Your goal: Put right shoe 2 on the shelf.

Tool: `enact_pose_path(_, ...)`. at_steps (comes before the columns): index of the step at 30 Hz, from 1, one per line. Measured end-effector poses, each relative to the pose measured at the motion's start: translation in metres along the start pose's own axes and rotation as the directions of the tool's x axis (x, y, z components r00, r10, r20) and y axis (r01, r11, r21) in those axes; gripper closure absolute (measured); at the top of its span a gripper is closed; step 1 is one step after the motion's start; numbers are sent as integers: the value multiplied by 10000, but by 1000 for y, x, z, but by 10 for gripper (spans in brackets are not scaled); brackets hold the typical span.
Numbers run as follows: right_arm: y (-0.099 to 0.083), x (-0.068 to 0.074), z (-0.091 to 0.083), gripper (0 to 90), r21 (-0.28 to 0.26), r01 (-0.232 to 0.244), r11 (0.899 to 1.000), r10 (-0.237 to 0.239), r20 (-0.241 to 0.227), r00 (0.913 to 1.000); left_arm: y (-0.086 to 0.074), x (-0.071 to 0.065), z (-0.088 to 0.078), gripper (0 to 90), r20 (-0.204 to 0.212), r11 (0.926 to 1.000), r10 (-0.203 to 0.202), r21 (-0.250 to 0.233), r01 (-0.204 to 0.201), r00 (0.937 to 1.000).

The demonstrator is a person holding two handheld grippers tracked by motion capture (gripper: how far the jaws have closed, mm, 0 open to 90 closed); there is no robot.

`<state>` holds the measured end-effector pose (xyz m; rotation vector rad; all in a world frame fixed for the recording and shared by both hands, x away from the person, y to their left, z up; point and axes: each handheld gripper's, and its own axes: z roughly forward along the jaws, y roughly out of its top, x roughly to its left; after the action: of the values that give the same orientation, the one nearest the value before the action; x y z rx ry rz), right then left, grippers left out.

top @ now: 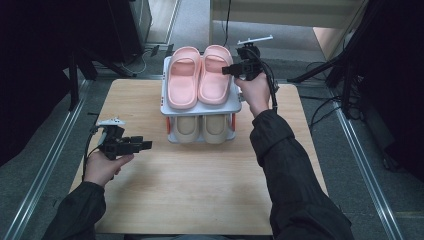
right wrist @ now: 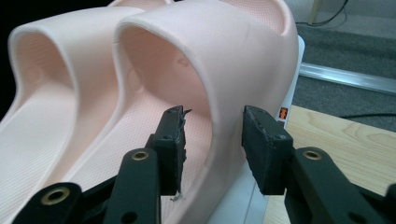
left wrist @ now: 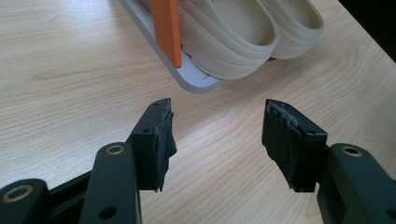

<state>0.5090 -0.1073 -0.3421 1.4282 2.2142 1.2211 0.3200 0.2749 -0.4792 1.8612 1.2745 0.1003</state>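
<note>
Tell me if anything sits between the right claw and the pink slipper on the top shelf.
Nothing visible does. The right claw is open with the strap edge of the pink slipper between its jaws, pads seemingly not pressing it.

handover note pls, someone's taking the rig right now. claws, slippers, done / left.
Right claw: open, jaws straddling the strap edge of the right-hand pink slipper on the rack's top shelf; pads not pressing on it.
Left claw: open, holding nothing, over the bare table in front of the rack.
Slippers: pink pair side by side on the top shelf; beige pair on the bottom shelf.
Done: all four slippers sit on the rack.
Left: probably just backing the right claw off the pink slipper without shifting it; check the pair sits straight.
</note>
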Motion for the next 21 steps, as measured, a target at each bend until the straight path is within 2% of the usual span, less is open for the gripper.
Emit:
enact_pose_path(4,-4,3,-8,603,-144,215,9997,-217,-128,9997,2,1,2,434,43,10000,50,79,-50,10000)
enact_pose_path(10,-22,5,-30,655,-390,437,9983,-461,-608,9971,7,2,7,434,70,10000,12,52,-12,10000)
enact_pose_path(13,-32,5,-39,654,-429,677,9968,-702,-592,9958,10,1,10,430,100,9999,16,119,-17,9999)
enact_pose_path(21,-67,0,-57,645,-640,524,9966,-597,-1184,9912,16,-2,18,426,226,9996,163,219,-168,9996)
